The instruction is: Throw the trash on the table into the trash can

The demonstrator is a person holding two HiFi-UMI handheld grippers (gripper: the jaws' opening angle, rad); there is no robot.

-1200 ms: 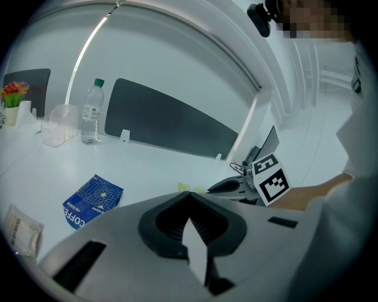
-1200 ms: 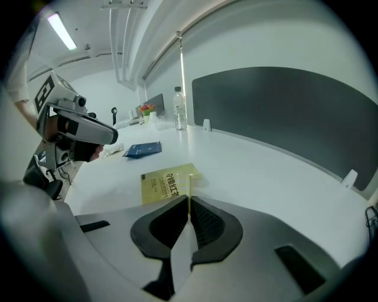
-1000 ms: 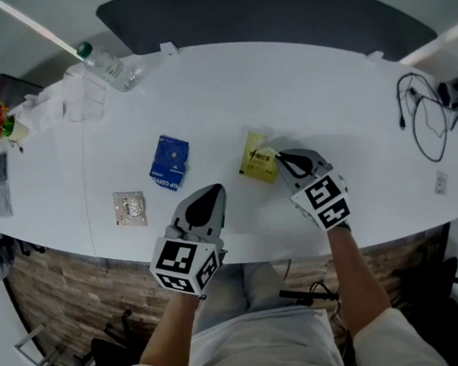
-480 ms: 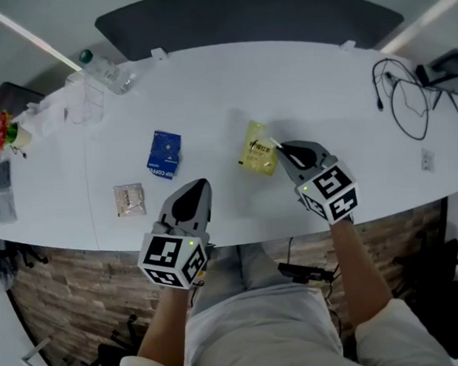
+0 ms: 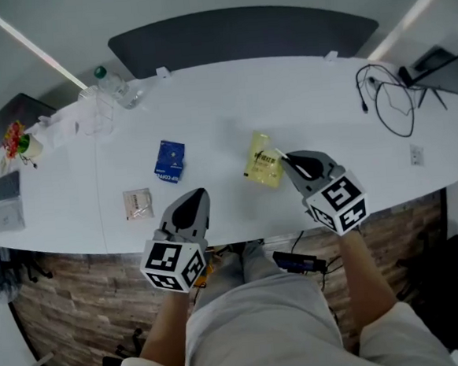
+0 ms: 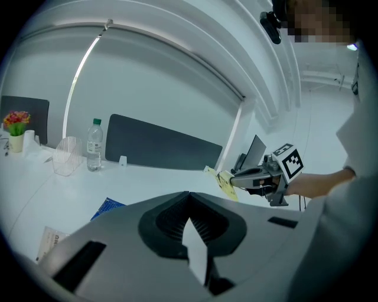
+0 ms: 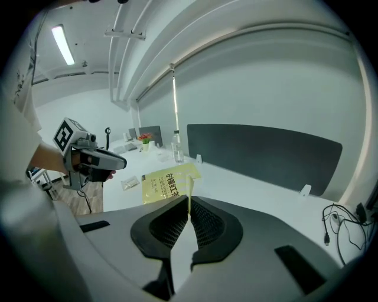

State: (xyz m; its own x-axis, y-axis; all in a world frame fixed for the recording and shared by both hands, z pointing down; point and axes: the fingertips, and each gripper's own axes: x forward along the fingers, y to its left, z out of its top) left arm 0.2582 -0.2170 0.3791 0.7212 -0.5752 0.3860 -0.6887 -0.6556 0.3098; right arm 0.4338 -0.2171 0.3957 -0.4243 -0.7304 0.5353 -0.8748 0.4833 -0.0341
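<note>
Jaws of my right gripper are clenched on an edge of the yellow foil packet, holding it off the white oval table at centre frame. My left gripper, lower left of centre, is closed on nothing. A blue square packet and a small clear sachet lie left of it on the table.

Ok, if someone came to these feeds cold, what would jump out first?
First, the yellow packet, pinched by its edge in the right gripper and hanging above the white table just right of centre. Next, the blue packet and the small clear packet, both lying flat on the table's left half. They lie just beyond the left gripper, which is shut with nothing in it.
</note>
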